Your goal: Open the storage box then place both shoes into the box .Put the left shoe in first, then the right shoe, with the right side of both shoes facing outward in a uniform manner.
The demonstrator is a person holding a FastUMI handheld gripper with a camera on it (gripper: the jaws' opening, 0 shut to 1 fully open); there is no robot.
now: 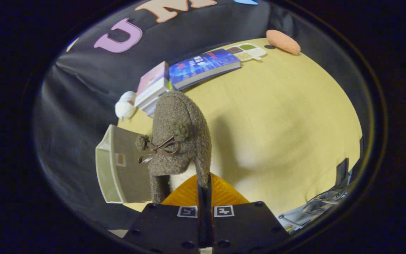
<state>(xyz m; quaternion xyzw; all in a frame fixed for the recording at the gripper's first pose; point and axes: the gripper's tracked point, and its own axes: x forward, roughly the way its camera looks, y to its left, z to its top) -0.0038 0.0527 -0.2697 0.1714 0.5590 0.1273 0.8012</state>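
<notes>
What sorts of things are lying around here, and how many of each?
Fuzzy shoe, held by the gripper: 1
Storage box: 1
Books: 2 or more
Divided tray: 1
Orange pad: 1
White bundle: 1
Total: at least 7

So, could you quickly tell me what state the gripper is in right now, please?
Gripper: shut on the fuzzy brown shoe, fingers pinching its edge, held up over the table.
</notes>
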